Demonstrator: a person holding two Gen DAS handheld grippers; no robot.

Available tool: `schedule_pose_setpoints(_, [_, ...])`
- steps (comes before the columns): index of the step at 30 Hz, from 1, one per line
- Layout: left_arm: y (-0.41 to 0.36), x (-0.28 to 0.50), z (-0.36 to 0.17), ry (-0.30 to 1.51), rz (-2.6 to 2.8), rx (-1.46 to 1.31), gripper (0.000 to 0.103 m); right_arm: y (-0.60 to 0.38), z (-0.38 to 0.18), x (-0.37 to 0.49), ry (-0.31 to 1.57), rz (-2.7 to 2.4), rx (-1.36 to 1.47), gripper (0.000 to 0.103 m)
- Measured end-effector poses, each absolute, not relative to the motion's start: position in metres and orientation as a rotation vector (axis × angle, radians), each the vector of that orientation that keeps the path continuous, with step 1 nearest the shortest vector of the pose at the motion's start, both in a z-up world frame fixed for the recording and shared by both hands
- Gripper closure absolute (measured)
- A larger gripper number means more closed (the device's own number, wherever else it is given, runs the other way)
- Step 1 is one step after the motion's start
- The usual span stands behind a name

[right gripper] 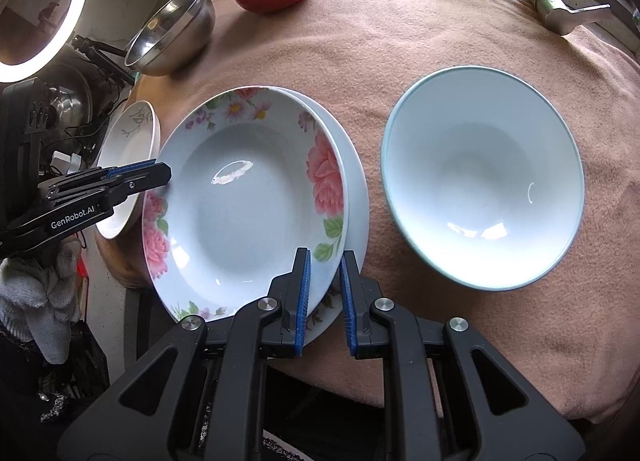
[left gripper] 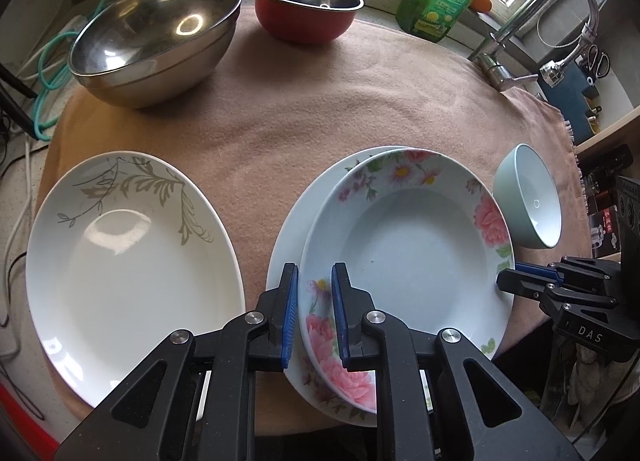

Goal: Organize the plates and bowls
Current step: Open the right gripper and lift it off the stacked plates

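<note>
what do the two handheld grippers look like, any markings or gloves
Both are matte black plastic with angular cut-out linkages, silver pivot pins and blue ribbed pads on the fingers. The left gripper carries white "GenRobot.AI" lettering; the right gripper shows "DAS". A grey knit glove covers the left hand.

Floral plate (right gripper: 240,197) on plain plate (right gripper: 354,165), both tools pinching floral rim, pale bowl (right gripper: 482,177) beside, pink cloth (right gripper: 400,41)

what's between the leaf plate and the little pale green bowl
The floral plate stacked on a plain white plate, plus bare pink cloth; clearest in the left wrist view.
</note>
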State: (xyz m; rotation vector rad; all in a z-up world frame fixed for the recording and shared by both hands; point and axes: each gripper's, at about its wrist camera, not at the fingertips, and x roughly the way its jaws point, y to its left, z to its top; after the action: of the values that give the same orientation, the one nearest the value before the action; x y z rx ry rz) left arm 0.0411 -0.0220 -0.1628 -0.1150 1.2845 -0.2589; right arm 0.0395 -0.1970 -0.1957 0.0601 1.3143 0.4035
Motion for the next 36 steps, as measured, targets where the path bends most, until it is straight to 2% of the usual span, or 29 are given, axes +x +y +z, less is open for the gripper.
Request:
schedule_pose_setpoints(6, [-0.022, 0.043, -0.164, 1.289, -0.264, -0.122, 0.089, -0.196, -0.196, 0.039, 1.320, 0.405, 0.060, 0.085])
schedule_pose_setpoints(9, [-0.021, 0.042, -0.163, 1.290, -0.264, -0.130, 0.089, -0.194, -0.195, 0.038, 1.324, 0.417, 0.063, 0.080])
schedule_pose_setpoints(19, [-0.012, 0.039, -0.153, 1.259, -0.268, -0.179, 0.089, -0.197, -0.174, 0.034, 1.247, 0.384, 0.037, 0.076])
schedule_pose_setpoints(21, [-0.006, 0.038, -0.148, 1.244, -0.265, -0.197, 0.087, -0.198, -0.165, 0.034, 1.222, 0.386, 0.055, 0.062])
schedule_pose_setpoints(23, [0.001, 0.036, -0.143, 1.231, -0.259, -0.217, 0.087, -0.196, -0.156, 0.033, 1.188, 0.388, 0.049, 0.053])
schedule_pose_setpoints(26, [0.014, 0.032, -0.137, 1.205, -0.233, -0.258, 0.087, -0.190, -0.146, 0.032, 1.147, 0.388, 0.026, 0.051])
schedule_pose_setpoints(30, [0.039, 0.022, -0.134, 1.182, -0.193, -0.332, 0.087, -0.181, -0.137, 0.034, 1.115, 0.415, 0.060, 0.043])
schedule_pose_setpoints(36, [0.074, 0.001, -0.131, 1.146, -0.109, -0.413, 0.087, -0.161, -0.129, 0.039, 1.082, 0.448, 0.067, 0.042])
